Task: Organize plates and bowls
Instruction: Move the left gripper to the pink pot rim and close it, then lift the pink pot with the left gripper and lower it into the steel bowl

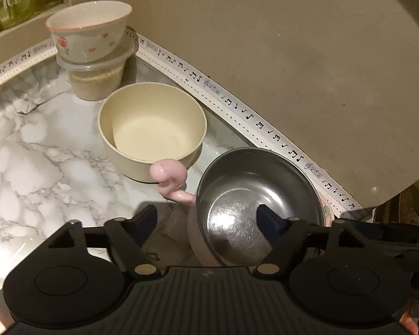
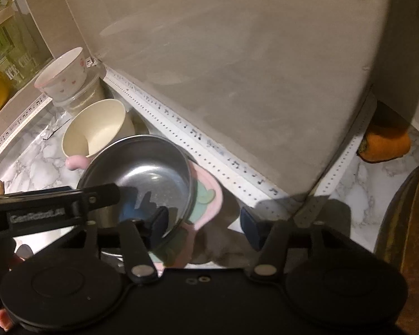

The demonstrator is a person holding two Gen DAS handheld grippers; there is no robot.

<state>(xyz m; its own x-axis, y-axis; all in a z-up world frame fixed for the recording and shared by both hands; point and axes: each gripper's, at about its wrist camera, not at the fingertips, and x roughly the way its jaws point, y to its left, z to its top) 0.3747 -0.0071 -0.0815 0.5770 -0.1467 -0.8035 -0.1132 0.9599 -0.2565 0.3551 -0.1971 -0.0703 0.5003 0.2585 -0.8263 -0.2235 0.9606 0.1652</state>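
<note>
Steeply tilted down, left hand-held gripper [image 1: 206, 217] straddling steel bowl [image 1: 254, 195] rim

- Steel bowl [image 1: 254, 201]: upright, lower right, on a pink plate [image 2: 209, 195].
- Cream bowl [image 1: 152, 128]: upright, centre, on the counter.
- Floral bowl [image 1: 89, 30]: upper left, atop a plastic container.

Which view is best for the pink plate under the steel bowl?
Right wrist. The pink plate shows its rim and a green motif beside the steel bowl. The left wrist view shows only a sliver of the plate behind the bowl.
</note>
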